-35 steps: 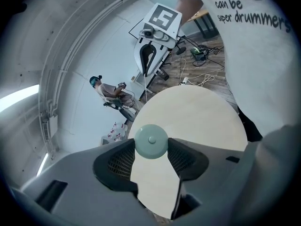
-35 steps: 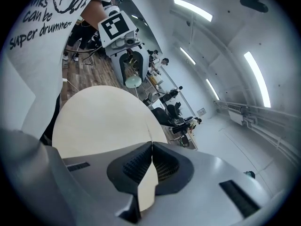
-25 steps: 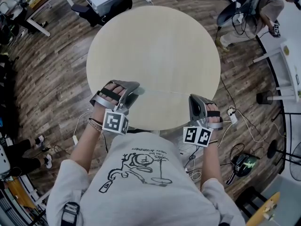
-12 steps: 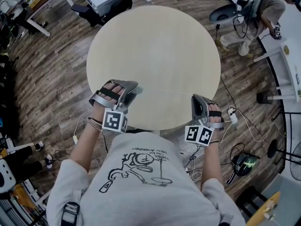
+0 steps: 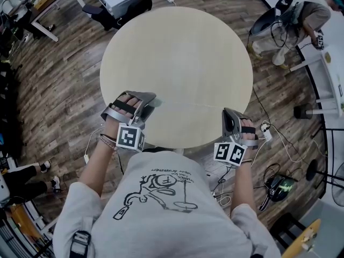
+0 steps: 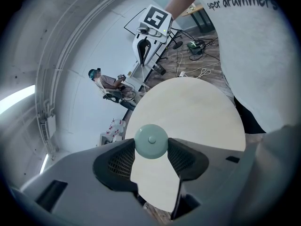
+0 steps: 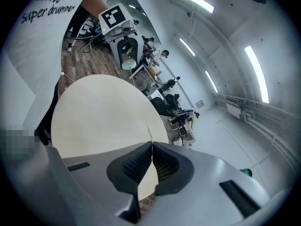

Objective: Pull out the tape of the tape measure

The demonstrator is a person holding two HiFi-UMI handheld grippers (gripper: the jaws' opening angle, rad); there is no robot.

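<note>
The left claw [image 6: 151, 150] is clamped on the round tape measure [image 6: 151, 140]. The right claw [image 7: 151, 149] is pinched shut on the tape [image 5: 185, 105], which is stretched above the round desk's [image 5: 177, 47] near edge. Plank floor [image 5: 59, 85] is seen all round the desk, and a person [image 5: 309, 12] stands well apart.

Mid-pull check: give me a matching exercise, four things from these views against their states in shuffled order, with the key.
Things:
1. left tool
2. right tool
3. tape
4. table

States:
A. round, pale wood top
B. shut on the thin tape end
C. stretched in a line between the two tools
D. clamped on the round pale-green case

Pairs: 1-D, 2-B, 3-C, 4-A
</note>
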